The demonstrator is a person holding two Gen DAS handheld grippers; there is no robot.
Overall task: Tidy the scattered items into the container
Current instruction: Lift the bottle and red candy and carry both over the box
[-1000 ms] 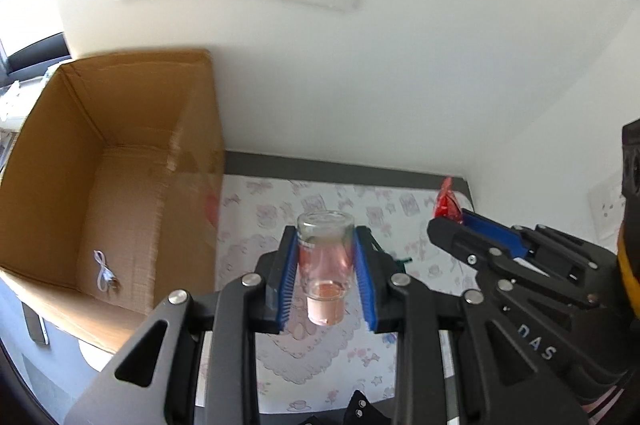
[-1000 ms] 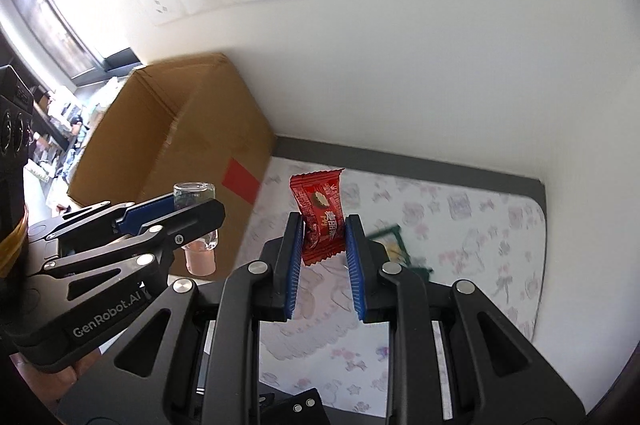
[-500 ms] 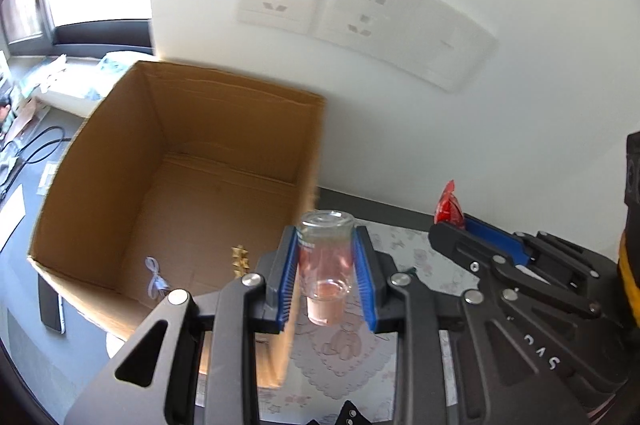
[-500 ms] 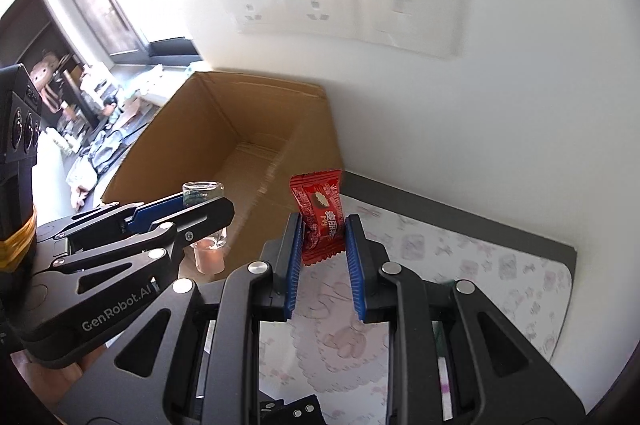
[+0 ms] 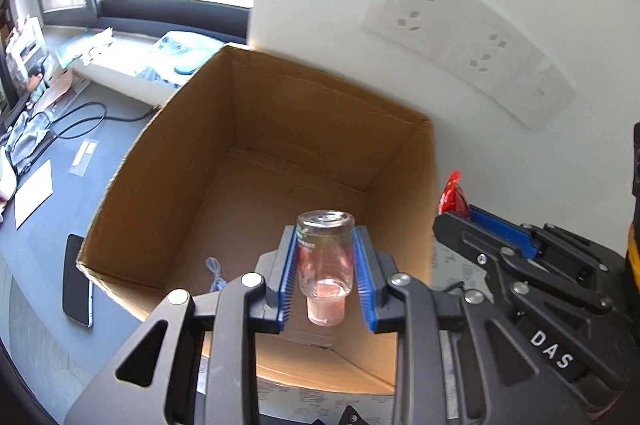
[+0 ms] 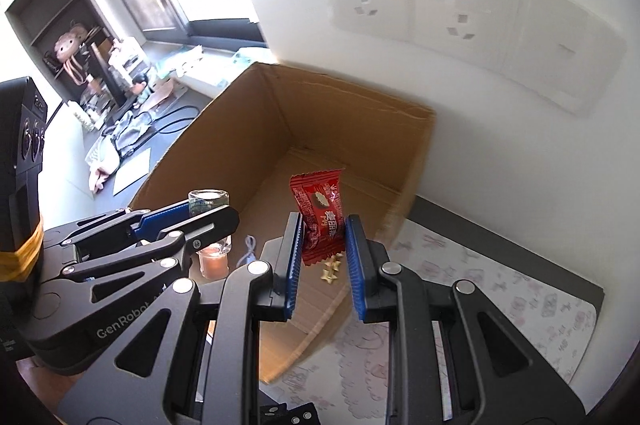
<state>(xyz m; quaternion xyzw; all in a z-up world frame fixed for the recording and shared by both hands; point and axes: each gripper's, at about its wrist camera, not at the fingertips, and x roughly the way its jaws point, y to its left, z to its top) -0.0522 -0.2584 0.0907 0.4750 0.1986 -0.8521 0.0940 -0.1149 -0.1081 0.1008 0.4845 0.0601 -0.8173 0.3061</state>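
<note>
My left gripper [image 5: 325,257] is shut on a small clear glass bottle [image 5: 325,253] with a pink cap at its lower end, held upside down above the open cardboard box [image 5: 256,129]. My right gripper [image 6: 322,237] is shut on a red snack packet [image 6: 320,209] over the same cardboard box [image 6: 256,117], near its right wall. In the right wrist view the left gripper [image 6: 200,221] and the glass bottle [image 6: 210,203] show at the left. A white cable [image 5: 216,271] and small gold stars [image 6: 331,267] lie on the box floor.
A patterned mat [image 6: 500,289] covers the table right of the box. A white wall with sockets [image 5: 468,37] stands behind the box. Left of the box lie a black phone [image 5: 78,285], papers [image 5: 34,191] and cables on a dark desk.
Both grippers have swung left from over the mat to over the box, each keeping its grip. The box interior now fills the middle of both views.
</note>
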